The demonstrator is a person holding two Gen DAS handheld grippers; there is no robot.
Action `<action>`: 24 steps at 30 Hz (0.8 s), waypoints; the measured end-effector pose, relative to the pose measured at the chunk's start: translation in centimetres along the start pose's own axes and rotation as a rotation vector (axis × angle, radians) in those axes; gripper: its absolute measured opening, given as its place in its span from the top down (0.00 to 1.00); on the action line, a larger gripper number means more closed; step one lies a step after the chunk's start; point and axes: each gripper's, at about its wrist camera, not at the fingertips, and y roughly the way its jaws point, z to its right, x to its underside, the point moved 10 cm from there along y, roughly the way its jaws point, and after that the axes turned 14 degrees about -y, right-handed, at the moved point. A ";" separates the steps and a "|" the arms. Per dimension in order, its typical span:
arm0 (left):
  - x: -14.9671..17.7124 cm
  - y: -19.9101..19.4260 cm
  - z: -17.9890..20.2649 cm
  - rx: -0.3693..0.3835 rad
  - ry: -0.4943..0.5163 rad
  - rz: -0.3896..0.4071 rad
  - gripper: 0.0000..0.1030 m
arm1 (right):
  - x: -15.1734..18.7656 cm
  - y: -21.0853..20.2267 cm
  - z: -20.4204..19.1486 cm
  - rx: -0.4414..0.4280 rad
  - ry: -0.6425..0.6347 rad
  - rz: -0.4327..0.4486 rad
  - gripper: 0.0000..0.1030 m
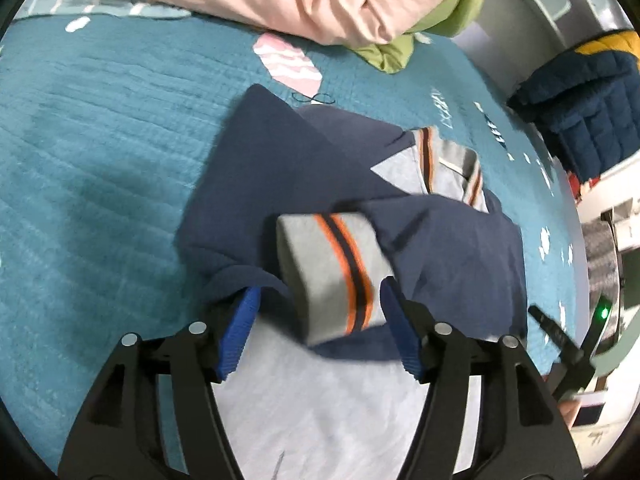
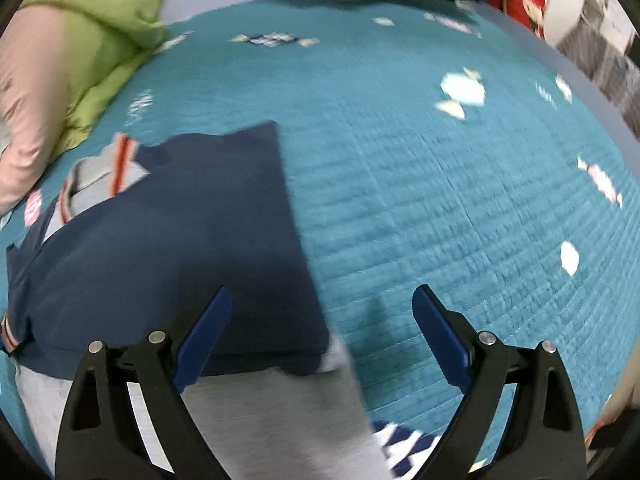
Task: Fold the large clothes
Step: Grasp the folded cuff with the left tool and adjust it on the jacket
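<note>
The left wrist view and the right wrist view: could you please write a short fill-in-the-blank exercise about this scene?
1. The navy and grey shirt lies on a bedcover of ____ colour.
2. The grey cuff has orange and dark ____.
3. The right gripper has its jaws ____.
4. The pillow beside the pink one is ____.

Missing words: teal; stripes; open; green
</note>
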 end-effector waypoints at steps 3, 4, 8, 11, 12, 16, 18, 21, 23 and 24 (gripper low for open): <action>-0.4 2.3 0.2 -0.053 -0.026 -0.028 0.39 | 0.3 0.9 -0.7 -0.065 -0.012 -0.028 0.48; -0.5 2.9 0.2 -0.074 -0.026 -0.030 0.42 | 0.3 1.2 -1.2 -0.067 -0.044 -0.035 0.53; -1.0 3.6 -0.6 -0.153 -0.032 -0.018 0.73 | 0.4 1.6 -2.3 -0.019 -0.142 -0.045 0.77; -1.1 2.7 -0.4 -0.159 0.020 -0.007 0.87 | 0.5 0.9 -1.5 -0.016 -0.137 -0.058 0.92; -1.0 2.3 0.0 -0.167 0.065 0.004 0.88 | 0.6 0.8 -1.1 -0.015 -0.135 -0.061 0.93; -0.5 1.5 1.1 -0.229 0.169 0.024 0.90 | 1.6 1.5 1.6 0.089 -0.131 -0.098 1.00; -0.5 1.0 1.5 -0.244 0.196 0.031 0.90 | 1.8 1.4 2.2 0.029 -0.071 -0.095 1.00; -0.6 0.2 2.0 -0.235 0.192 0.037 0.91 | 0.7 0.2 2.6 0.005 -0.043 -0.048 0.99; -0.9 -0.2 2.3 -0.240 0.190 0.043 0.91 | 0.1 -0.5 2.3 -0.005 -0.048 -0.021 0.96; -0.8 -0.4 2.5 -0.243 0.192 0.037 0.91 | -0.2 -0.7 2.0 -0.012 -0.059 -0.010 0.95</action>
